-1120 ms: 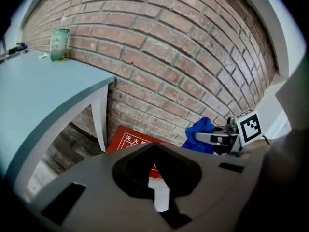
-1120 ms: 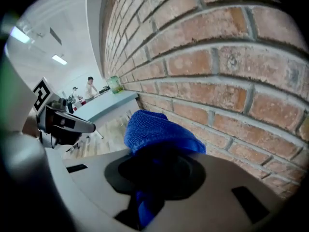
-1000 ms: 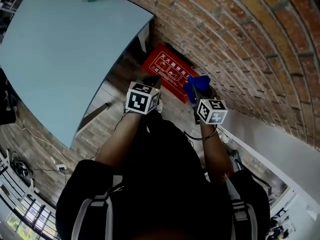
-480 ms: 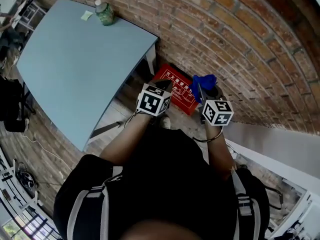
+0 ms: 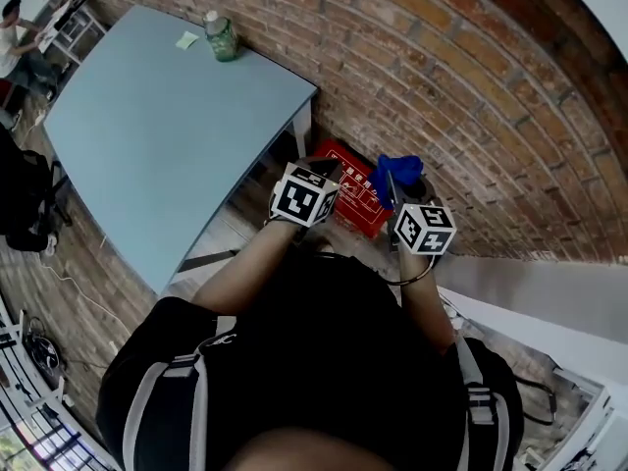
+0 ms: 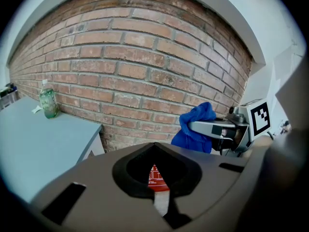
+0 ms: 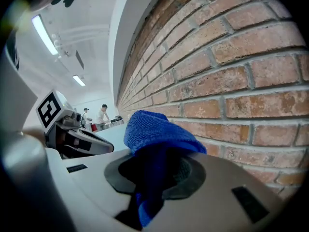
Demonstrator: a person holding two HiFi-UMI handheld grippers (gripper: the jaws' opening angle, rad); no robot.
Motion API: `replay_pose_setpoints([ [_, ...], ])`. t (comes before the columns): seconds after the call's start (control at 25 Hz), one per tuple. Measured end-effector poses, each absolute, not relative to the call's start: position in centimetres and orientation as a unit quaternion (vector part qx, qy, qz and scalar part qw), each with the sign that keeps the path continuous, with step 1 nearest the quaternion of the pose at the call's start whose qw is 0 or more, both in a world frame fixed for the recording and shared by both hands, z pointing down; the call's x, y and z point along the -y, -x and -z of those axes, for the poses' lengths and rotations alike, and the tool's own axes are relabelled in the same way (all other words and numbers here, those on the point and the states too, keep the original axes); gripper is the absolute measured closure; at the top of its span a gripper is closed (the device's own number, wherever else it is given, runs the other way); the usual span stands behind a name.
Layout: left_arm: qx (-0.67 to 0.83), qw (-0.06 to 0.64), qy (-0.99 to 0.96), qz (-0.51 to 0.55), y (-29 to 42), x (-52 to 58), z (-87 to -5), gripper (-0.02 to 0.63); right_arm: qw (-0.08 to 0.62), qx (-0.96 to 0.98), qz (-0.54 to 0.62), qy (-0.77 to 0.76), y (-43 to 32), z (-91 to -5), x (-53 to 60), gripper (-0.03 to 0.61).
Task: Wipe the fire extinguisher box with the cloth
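The red fire extinguisher box (image 5: 354, 195) stands on the floor against the brick wall, partly hidden behind both grippers. My right gripper (image 5: 396, 183) is shut on a bunched blue cloth (image 5: 397, 170), held above the box's right end near the wall. In the right gripper view the cloth (image 7: 155, 135) fills the jaws. My left gripper (image 5: 322, 171) hangs over the box's left part, shut and holding nothing. Through the hole between its jaws a strip of the red box (image 6: 155, 177) shows, with the cloth (image 6: 195, 128) off to the right.
A light blue table (image 5: 147, 135) stands left of the box with a green bottle (image 5: 222, 39) and a small note at its far edge. The brick wall (image 5: 471, 86) runs behind. A white ledge (image 5: 530, 292) lies at the right. People stand far off (image 7: 101, 114).
The head view has swung, so more of the table and wall show and the box looks smaller. Both grippers stay side by side over the box, with the cloth still held.
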State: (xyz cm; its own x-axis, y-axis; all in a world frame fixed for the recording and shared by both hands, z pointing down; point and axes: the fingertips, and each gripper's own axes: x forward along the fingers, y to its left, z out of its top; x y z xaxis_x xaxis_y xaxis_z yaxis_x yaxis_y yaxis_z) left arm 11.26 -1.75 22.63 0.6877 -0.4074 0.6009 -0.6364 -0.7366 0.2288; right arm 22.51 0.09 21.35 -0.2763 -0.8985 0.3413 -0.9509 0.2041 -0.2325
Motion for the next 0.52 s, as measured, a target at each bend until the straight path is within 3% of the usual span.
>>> replay_pose_setpoints([
  [0.52, 0.293, 0.212, -0.896, -0.259, -13.1, 1.6, -22.4, 0.609, 0.047, 0.784, -0.196, -0.588, -23.9, -20.4, 0.1, 0.482],
])
